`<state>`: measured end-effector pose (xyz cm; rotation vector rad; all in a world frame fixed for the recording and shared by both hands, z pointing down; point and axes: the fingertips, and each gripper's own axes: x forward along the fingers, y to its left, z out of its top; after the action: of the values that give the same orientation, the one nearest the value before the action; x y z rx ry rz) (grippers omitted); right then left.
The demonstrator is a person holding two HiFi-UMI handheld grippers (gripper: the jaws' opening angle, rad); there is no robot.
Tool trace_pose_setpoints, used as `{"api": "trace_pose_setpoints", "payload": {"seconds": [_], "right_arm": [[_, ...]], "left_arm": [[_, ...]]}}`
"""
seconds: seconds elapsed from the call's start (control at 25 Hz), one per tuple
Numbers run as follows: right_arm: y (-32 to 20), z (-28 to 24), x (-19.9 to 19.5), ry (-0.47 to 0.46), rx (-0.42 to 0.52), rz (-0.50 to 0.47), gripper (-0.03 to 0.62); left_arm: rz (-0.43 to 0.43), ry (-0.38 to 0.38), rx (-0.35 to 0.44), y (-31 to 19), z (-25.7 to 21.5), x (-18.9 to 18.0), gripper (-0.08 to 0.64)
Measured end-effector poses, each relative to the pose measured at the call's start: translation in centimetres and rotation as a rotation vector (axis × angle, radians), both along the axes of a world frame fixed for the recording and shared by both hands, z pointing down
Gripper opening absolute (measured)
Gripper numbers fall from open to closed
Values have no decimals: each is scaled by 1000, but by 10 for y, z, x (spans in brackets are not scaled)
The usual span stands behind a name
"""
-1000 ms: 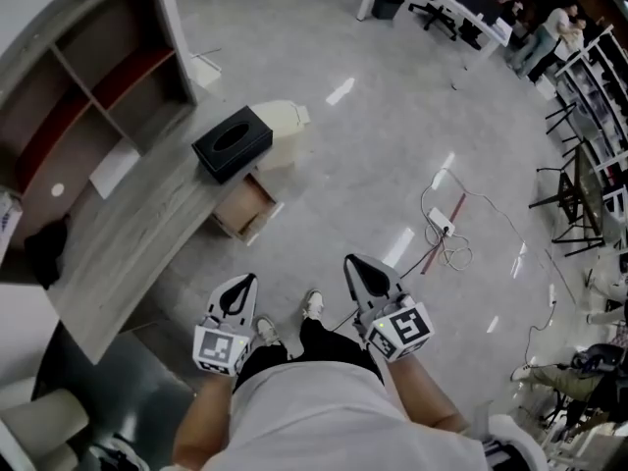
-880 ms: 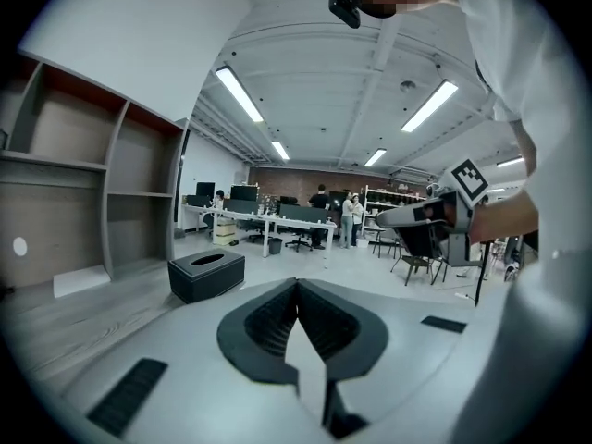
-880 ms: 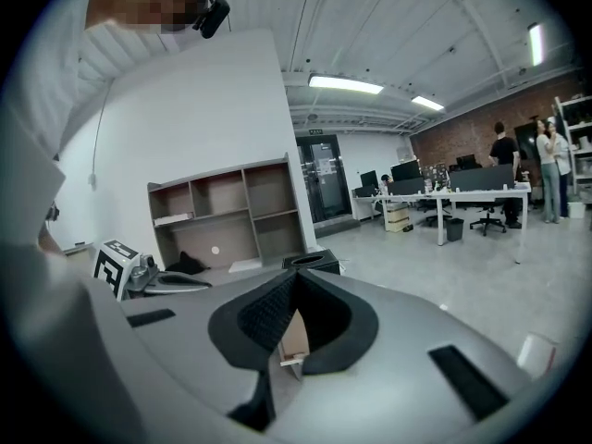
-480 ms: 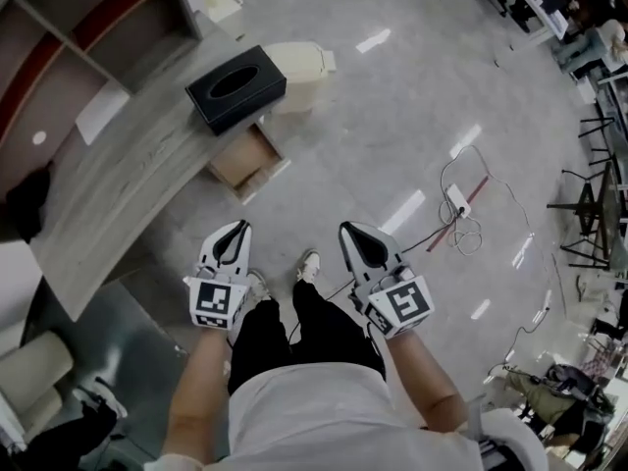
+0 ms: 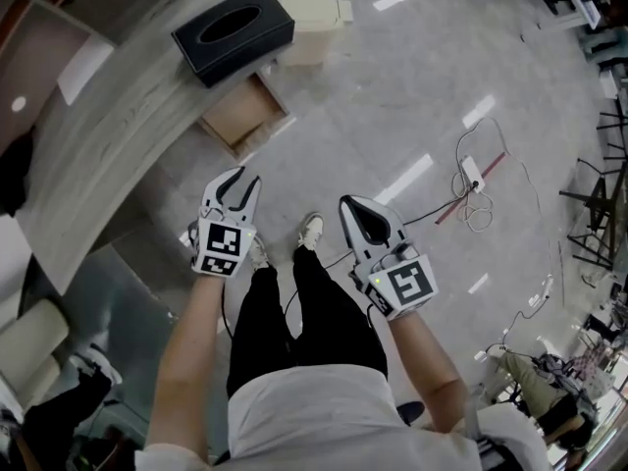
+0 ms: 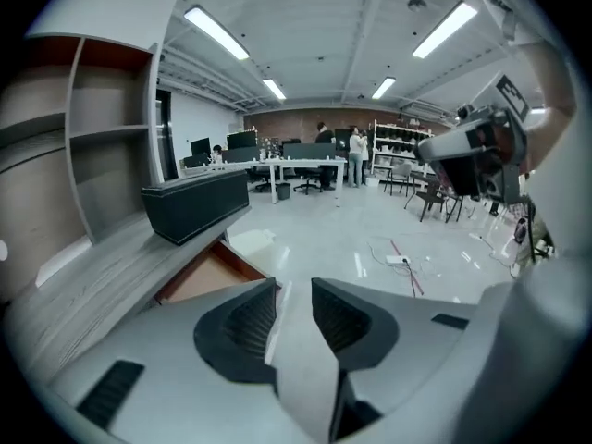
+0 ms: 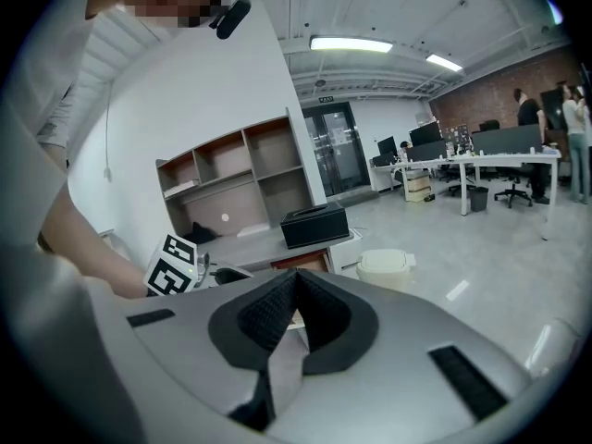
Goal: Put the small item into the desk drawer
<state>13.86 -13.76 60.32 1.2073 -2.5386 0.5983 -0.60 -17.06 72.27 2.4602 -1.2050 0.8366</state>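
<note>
Two grippers hung low by the person's legs: the left gripper [image 5: 240, 178], its fingers opening with nothing between them, and the right gripper [image 5: 348, 205], its fingers closed together, empty. Farther off, the drawer [image 5: 240, 116] stood open under the bench [image 5: 118, 145], below a black box [image 5: 233, 32]. No small item could be made out; it was probably light, best pinched across its middle.

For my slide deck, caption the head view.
Standing person, left gripper opening and empty, right gripper shut, before the open desk drawer.
</note>
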Motion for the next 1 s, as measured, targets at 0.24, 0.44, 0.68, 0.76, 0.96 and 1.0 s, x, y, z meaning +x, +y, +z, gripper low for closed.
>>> {"api": "trace_pose_setpoints", "payload": {"seconds": [0.24,0.44,0.68,0.76,0.96,1.0], "right_arm": [[3,29,-1,-20,-6,-17,23],[-4,49,10,-11,-20,-12,23],[-9,58,36,22,-16,3,23],[-12,63,46,33,-20,14,23],[-17,70,61,54,-30,28,23],[-16,71,62,55,-34,26,23]], "left_arm": [[61,-146,-71,-14,72,5,178],[141,-270,-130,-19,117,14,235],[242,-425,-158,-27,157,21,236],[207,-423,-184,-36,163,18,235],[166,-428,-236,-53,173,20,217],[166,-432,-235,-55,172,21,202]]}}
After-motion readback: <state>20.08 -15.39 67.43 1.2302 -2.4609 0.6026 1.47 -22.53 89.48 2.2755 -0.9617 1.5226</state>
